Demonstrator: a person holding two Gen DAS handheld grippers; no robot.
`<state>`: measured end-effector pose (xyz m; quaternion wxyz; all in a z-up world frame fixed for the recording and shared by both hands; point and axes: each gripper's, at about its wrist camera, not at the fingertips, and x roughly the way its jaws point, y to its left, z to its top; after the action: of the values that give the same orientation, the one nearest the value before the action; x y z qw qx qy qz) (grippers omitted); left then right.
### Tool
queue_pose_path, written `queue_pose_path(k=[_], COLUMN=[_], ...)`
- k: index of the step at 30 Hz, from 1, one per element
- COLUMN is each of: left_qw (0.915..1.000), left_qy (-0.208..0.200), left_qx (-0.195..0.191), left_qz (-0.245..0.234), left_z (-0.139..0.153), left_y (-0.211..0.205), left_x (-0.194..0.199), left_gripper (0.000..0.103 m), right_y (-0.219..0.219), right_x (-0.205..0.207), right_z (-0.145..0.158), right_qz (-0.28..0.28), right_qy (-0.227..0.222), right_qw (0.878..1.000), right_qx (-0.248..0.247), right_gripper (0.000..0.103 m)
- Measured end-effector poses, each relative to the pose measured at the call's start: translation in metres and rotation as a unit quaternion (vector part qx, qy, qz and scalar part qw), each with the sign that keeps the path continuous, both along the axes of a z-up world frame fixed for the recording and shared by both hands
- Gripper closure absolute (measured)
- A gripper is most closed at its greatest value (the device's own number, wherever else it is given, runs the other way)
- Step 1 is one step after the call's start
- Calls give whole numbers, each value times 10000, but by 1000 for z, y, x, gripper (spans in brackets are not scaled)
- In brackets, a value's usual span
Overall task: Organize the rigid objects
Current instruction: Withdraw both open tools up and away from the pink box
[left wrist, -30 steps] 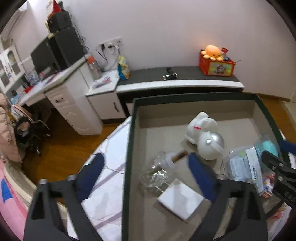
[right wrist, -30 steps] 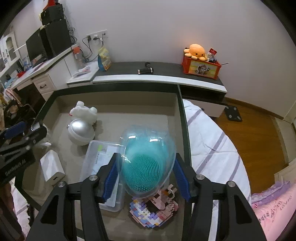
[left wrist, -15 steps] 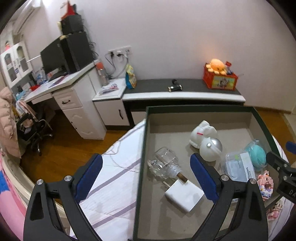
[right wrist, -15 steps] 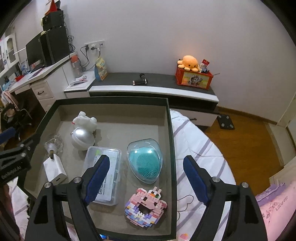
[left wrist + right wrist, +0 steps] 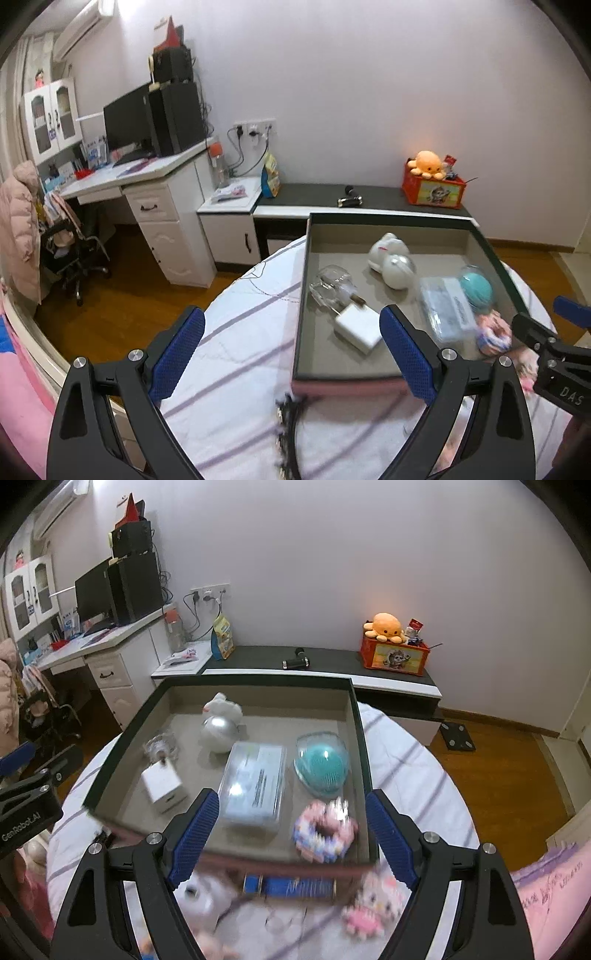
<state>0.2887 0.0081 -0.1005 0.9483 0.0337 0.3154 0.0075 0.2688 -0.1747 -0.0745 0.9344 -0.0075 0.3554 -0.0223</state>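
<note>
A dark-rimmed tray [image 5: 357,716] [image 5: 302,280] on the striped bed holds a white rabbit figure [image 5: 221,707], a silver-white ball [image 5: 218,733], a clear glass bottle [image 5: 330,286], a white charger block [image 5: 162,784] [image 5: 358,326], a clear plastic case [image 5: 255,781], a teal brush in a clear shell [image 5: 323,766] and a pink brick donut [image 5: 325,830]. My right gripper [image 5: 293,836] is open and empty, held above the tray's near edge. My left gripper [image 5: 291,350] is open and empty, over the bed at the tray's left front corner.
Blurred plush toys, a pink Hello Kitty figure [image 5: 371,904] and a blue strip [image 5: 291,886] lie on the bed in front of the tray. A dark cable [image 5: 286,421] lies on the sheet. A low cabinet [image 5: 332,664] and desk [image 5: 147,177] stand behind.
Both grippers have pulled back and up from the tray, open and empty. One second ago the right gripper was around the teal brush shell; it now lies in the tray.
</note>
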Motion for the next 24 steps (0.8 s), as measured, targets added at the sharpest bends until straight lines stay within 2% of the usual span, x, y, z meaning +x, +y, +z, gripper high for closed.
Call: queue_pose_path(k=[7, 10, 13, 21, 24], left_qw=[9984, 9973, 9951, 9812, 9767], left_qy=[-492, -636, -894, -1890, -2093], left_qx=[31, 37, 66, 57, -33], left_qz=[-274, -373, -426, -396, -480], left_z=[29, 37, 51, 100, 110], left_y=[-9, -10, -10, -3, -1], left_x=[-72, -99, -129, -201, -214], left_gripper=[6, 6, 6, 0, 0], right_y=[-2, -3, 1, 11, 16], right_x=[-76, -112, -142, -200, -215], right_z=[25, 40, 51, 89, 98], right_qz=[-252, -427, -383, -357, -331], right_qy=[-414, -778, -954, -1719, -1938], right_qw=[9987, 9959, 9946, 9843, 9802], right_qx=[-152, -191, -165, -190, -253], right_gripper=[20, 20, 20, 20, 20])
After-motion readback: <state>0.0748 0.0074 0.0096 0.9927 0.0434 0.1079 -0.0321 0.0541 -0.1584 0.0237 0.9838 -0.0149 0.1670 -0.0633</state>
